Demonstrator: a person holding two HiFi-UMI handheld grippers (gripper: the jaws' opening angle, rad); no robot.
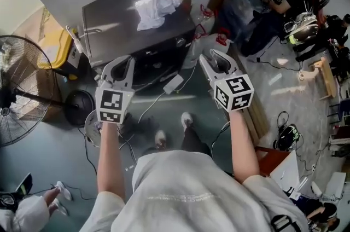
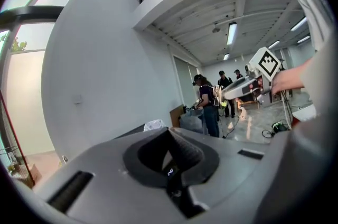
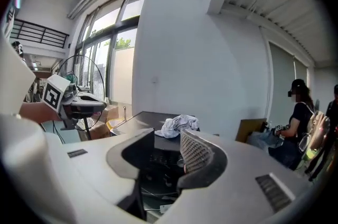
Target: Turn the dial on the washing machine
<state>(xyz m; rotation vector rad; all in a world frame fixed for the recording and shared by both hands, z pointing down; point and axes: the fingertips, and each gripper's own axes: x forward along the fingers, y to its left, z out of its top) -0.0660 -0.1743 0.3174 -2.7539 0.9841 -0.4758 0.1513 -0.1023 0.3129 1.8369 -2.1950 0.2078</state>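
The washing machine (image 1: 115, 17) stands against the wall with a crumpled white cloth (image 1: 157, 5) on its dark grey lid. Its dark front panel (image 1: 158, 61) faces me, but I cannot pick out the dial there. Both grippers hang in the air in front of the machine, touching nothing. My left gripper (image 1: 121, 60) is at the left, and in its own view its jaw tips (image 2: 168, 132) meet with nothing held. My right gripper (image 1: 214, 57) is at the right. In its own view (image 3: 168, 136) the jaws stand partly apart and empty, framing the machine's panel (image 3: 158, 157) and the cloth (image 3: 178, 125).
A large standing fan (image 1: 16, 97) and a small floor fan (image 1: 79, 108) are at the left, beside a yellow container (image 1: 54, 47). Cables and a white power strip (image 1: 174, 83) lie before the machine. Wooden planks (image 1: 257, 116) and seated people (image 1: 290, 4) are at the right.
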